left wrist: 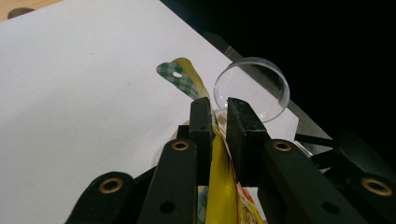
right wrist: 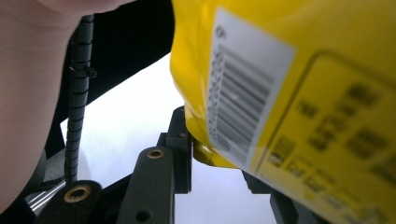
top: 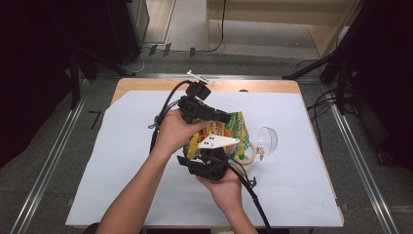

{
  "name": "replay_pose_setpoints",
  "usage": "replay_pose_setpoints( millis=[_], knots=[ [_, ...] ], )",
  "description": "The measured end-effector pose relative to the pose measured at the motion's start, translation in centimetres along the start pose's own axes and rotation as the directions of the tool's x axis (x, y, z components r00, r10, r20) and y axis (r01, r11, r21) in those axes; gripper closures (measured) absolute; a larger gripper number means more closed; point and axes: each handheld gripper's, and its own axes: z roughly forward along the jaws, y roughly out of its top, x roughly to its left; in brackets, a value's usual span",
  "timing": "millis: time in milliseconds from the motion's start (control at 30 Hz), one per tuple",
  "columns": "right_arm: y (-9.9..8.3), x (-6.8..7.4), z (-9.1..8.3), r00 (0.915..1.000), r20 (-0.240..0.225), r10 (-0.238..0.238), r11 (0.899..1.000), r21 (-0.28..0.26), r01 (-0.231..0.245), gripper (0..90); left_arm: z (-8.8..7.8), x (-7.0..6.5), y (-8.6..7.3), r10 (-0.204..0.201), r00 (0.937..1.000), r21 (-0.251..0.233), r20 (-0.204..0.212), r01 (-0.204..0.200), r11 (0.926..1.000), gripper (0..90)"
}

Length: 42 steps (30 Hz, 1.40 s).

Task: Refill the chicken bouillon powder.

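Two grippers, both clamped on the same yellow snack bag (top: 233, 130), held up over the white sheet (top: 122, 161) that covers the table

Left gripper (left wrist: 219, 109): jaws nearly together, a thin edge of the bag pinched between the pads, yellow film running down between the jaw arms. In the high view the left gripper (top: 225, 117) lies level above the bag, pointing toward the clear cup, with the left hand (top: 173, 130) wrapped round its body and its cable looping back on the side away from the cup

Right gripper (right wrist: 212, 154): jaws closed on the bag's lower corner; near jaw flat against the yellow film, far jaw mostly hidden behind the bag, so contact on that side cannot be made out. White barcode label (right wrist: 243, 93) on the bag sits just above that corner, with blurred dark print beside it. From above, the right gripper (top: 210, 157) comes at the bag from the person's side, grey three-cornered plate (top: 217, 142) on top, right hand (top: 225, 187) under it, cable trailing toward the near table edge

Bag: yellow with orange and green printing, a green-checked top flap (left wrist: 176, 77) standing up past the left gripper's jaws

Clear cup (top: 267, 140) lies tipped on its side on the sheet just beside the bag, open mouth facing the bag. A pale ring-shaped thing (top: 249, 157) lies on the sheet partly under the bag, too hidden to identify

Bare wooden table edge (top: 253, 86) beyond the bag; grey floor (top: 58, 146) and metal rails round the table
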Motion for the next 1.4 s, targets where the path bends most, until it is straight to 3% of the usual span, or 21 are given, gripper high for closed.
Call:
replay_pose_setpoints(
  millis=[67, 800, 1033, 1400],
  knots=[
    [-0.1, 0.0, 0.0, 0.9998, -0.007, 0.016, 1.000, -0.002, -0.016, 69.8, 0.1, 0.1, 0.0, -0.003, 1.0000, 0.006, 0.006, 0.003, 1.0000, 80.7],
    [0.3, 0.0, -0.2, 1.0000, 0.003, -0.002, 1.000, 0.022, 0.002, 69.8, -0.1, 0.5, 0.0, -0.019, 0.9995, -0.014, 0.026, 0.020, 0.9997, 80.8],
    [0.1, -0.1, 0.1, 0.9999, -0.002, 0.011, 1.000, 0.015, -0.011, 69.8, 0.1, 0.1, 0.0, 0.001, 1.0000, 0.002, 0.004, -0.001, 1.0000, 80.4],
    [-0.3, -0.6, 0.1, 0.9998, 0.002, 0.022, 1.000, 0.000, -0.022, 70.1, 0.1, -0.9, 0.1, 0.026, 0.9996, -0.004, 0.009, -0.026, 0.9996, 80.6]
  ],
)
